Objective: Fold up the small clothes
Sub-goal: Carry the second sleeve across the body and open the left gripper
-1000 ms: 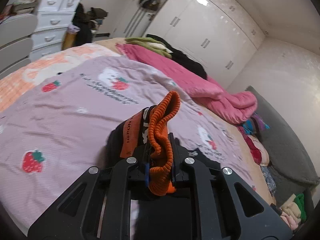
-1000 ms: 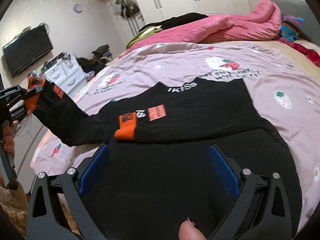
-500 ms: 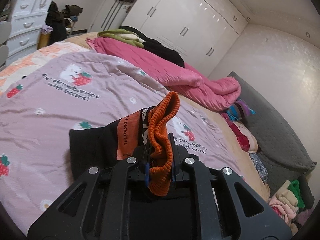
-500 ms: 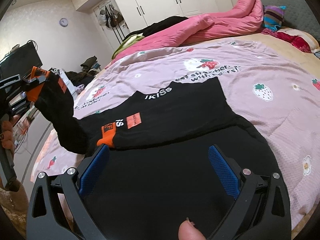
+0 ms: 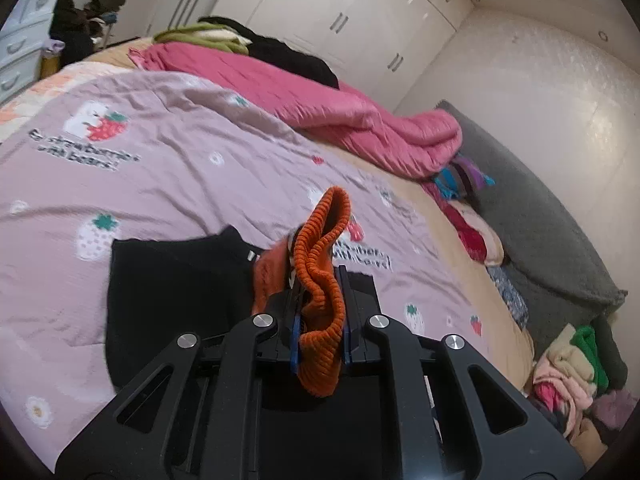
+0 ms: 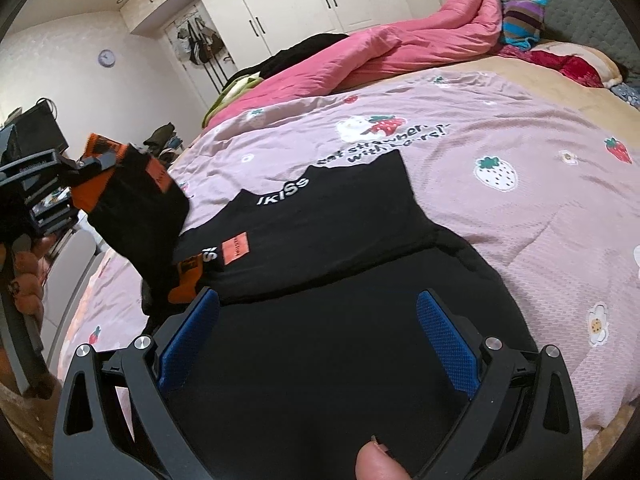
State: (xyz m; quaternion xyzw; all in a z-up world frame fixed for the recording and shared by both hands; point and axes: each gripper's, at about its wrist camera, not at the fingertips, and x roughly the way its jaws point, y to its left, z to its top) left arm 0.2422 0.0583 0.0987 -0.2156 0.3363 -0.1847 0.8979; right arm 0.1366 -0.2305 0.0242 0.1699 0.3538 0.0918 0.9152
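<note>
Sweater (image 6: 320,216) cuff (image 5: 320,280) pinched inside left tool (image 5: 320,300).

The left wrist view looks along its own fingers from just above the bed (image 5: 168,168), facing the wardrobe (image 5: 340,28) at 12 o'clock and the grey headboard (image 5: 532,216) at 3 o'clock. The right wrist view sits low and close over the black sweater (image 6: 320,224), facing up the bed toward the same wardrobe (image 6: 304,4) at 12 o'clock. Both share the sweater (image 5: 172,280), the pink quilt (image 5: 320,108) (image 6: 380,56) and the strawberry sheet; the right view catches the left gripper (image 6: 86,168) at 9 o'clock
</note>
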